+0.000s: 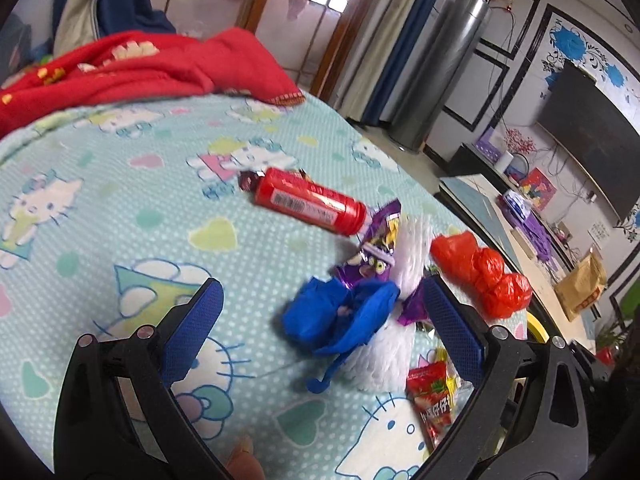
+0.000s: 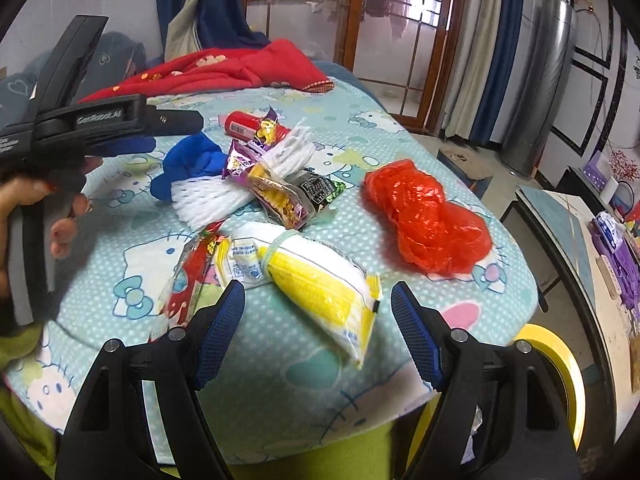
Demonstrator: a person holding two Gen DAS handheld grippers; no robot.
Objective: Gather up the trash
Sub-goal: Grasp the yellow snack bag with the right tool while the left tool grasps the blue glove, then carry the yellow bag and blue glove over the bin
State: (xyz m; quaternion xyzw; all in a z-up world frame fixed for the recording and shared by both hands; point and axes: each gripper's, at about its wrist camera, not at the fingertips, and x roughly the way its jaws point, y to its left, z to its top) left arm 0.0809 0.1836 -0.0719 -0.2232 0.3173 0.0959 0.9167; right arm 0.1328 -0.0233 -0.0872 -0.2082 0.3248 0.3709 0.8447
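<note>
A bed cover (image 2: 280, 368) printed with cartoon cats is spreading across most of both views, and a rumpled red blanket (image 2: 224, 70) is lying at its far end. Past the right edge, a tall silver cylinder (image 2: 548, 84) is standing by the curtains, and the rim of a yellow bin (image 2: 560, 364) is showing low down beside the bed.

The trash is sitting in a loose heap toward the near right of the cover. A crumpled red plastic bag (image 2: 428, 220) is lying on its own at the right of the heap. A white foam net sleeve (image 2: 244, 178) is stretching through the middle, with a blue crumpled bag (image 1: 340, 316) touching its left end. A yellow-and-white packet (image 2: 328, 292) is lying nearest the right gripper (image 2: 318, 320), whose jaws are standing spread wide, with the packet's near end between them but untouched. A red cylindrical tube (image 1: 310, 206) is lying on its side at the far side of the heap. Purple snack wrappers (image 2: 276, 192) are resting across the net sleeve, and a red snack sachet (image 2: 192, 276) is lying to the left of the yellow packet.

The left gripper (image 1: 320, 320) is hovering with its fingers spread around the blue bag; whether a pad is touching it is hard to tell through the blur.
</note>
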